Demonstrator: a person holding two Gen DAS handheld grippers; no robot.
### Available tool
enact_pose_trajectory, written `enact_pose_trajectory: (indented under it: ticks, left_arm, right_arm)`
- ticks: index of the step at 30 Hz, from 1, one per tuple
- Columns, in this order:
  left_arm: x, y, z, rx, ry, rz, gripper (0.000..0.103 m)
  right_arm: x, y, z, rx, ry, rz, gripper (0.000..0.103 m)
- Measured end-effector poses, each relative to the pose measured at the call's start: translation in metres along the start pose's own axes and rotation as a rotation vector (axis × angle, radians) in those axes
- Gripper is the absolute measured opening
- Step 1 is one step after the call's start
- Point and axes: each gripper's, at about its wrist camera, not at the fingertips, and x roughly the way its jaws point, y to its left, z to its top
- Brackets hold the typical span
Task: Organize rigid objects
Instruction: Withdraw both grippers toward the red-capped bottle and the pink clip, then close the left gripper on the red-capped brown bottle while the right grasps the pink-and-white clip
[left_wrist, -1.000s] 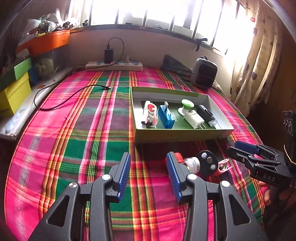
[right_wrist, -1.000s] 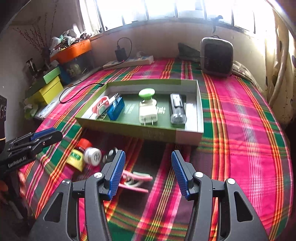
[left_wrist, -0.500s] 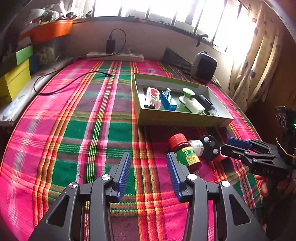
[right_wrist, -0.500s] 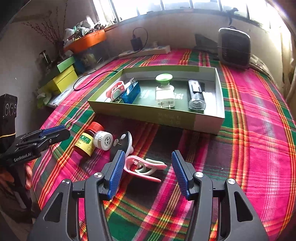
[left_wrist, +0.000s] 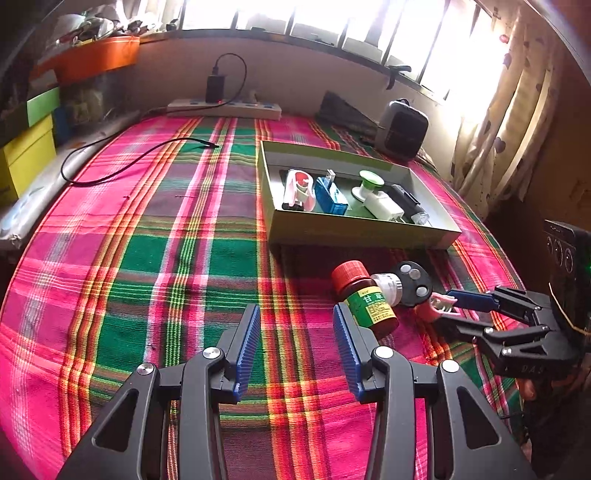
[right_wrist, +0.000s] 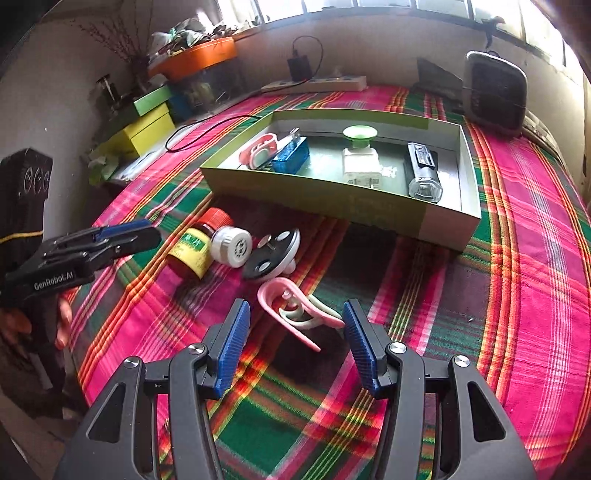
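Green tray (right_wrist: 332, 199) on plaid cloth (left_wrist: 147, 258), open top, serving as the collecting place: it already holds a pink clip (right_wrist: 258, 149), a blue box (right_wrist: 291, 155), a green suction cup (right_wrist: 359, 133), a white plug (right_wrist: 361, 166) and a black torch (right_wrist: 424, 171), laid side by side in a row, apparently so each stays separate and easy to see. Outside the tray, just before its near wall, four loose items are bunched together: a brown bottle (right_wrist: 195, 247) with red cap, lying on its side; a white cap piece (right_wrist: 232, 245) touching it; a black disc (right_wrist: 271, 254) tilted against its neighbour; and a pink clamp (right_wrist: 295, 314) lying flat, nearest the camera. These likely await transfer. Right gripper (right_wrist: 295, 332): released, jaws wide, empty, lined up either side of the clamp but not touching it, which suggests that piece is the next pick. Left gripper (left_wrist: 295, 347): also released and empty, held low over the cloth with the bottle just beside its right finger, seemingly standing by. Note: the clamp is thin and springy, so a grasp across its flat arms may slip.
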Motion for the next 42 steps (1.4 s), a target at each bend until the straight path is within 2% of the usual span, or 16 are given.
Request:
enact_pose_trajectory:
  ticks: [8, 11, 19, 26, 29, 32, 42]
  left_arm:
    - [0.003, -0.012, 0.003, 0.021, 0.014, -0.023, 0.041]
    - [0.004, -0.017, 0.004, 0.027, 0.019, -0.041, 0.051]
    - [0.011, -0.035, 0.003, 0.068, 0.041, -0.061, 0.052]
    - [0.021, -0.045, 0.003, 0.088, 0.065, -0.044, 0.052]
    - [0.025, -0.045, 0.003, 0.088, 0.073, -0.029, 0.052]
    - [0.029, -0.045, 0.003, 0.093, 0.077, -0.007, 0.052]
    - [0.038, -0.039, 0.008, 0.091, 0.084, 0.036, 0.052]
  right_arm:
    - [0.003, 0.012, -0.003, -0.046, 0.004, -0.041, 0.053]
    - [0.006, 0.019, -0.003, -0.079, 0.004, -0.087, 0.053]
    - [0.008, 0.023, -0.004, -0.110, 0.002, -0.149, 0.053]
    - [0.006, 0.018, -0.004, -0.091, -0.006, -0.173, 0.053]
    - [0.005, 0.015, -0.004, -0.084, -0.011, -0.181, 0.044]
    - [0.004, 0.013, -0.004, -0.078, -0.013, -0.178, 0.041]
    - [0.002, 0.008, -0.004, -0.065, -0.016, -0.180, 0.036]
